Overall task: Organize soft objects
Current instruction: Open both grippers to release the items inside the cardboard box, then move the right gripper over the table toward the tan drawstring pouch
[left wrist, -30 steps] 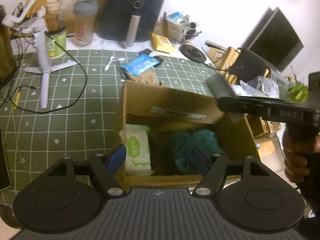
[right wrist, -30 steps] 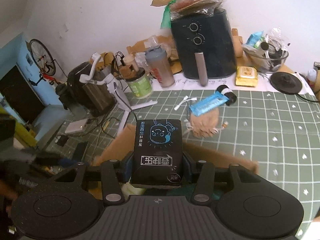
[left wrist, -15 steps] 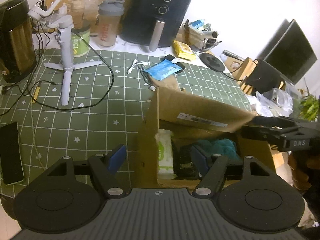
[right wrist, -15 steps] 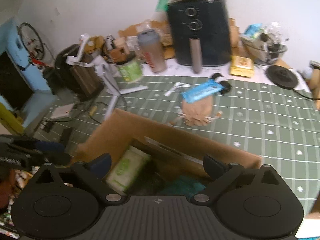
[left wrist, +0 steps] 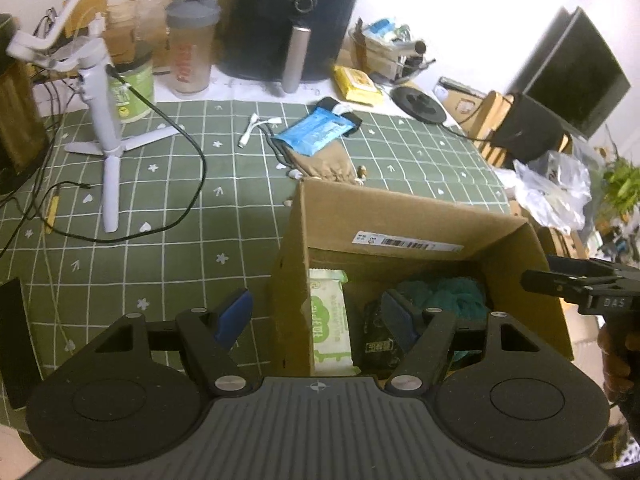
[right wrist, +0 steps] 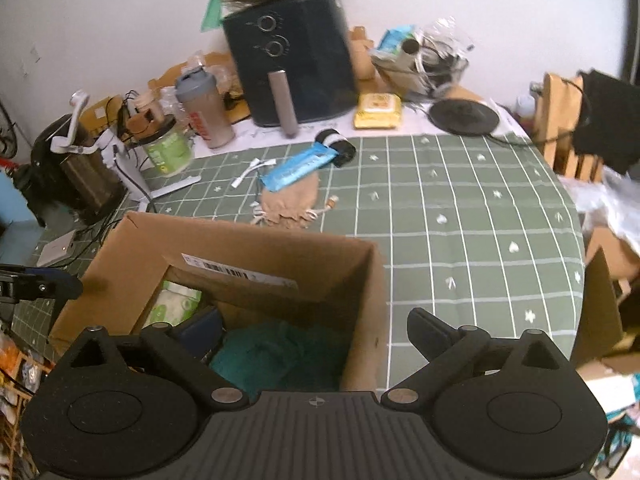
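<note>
Clearly both grippers, left [left wrist: 316,314] and right [right wrist: 314,332], gape empty over the box [left wrist: 400,216] at lower centre, where the wipes pack [left wrist: 330,320] and teal cloth [right wrist: 280,354] lie, probably light and squashy, best pinched mid-body.

Black ribbed left tool [left wrist: 316,316], blue fingertips [left wrist: 234,314], 2 silver screws
</note>
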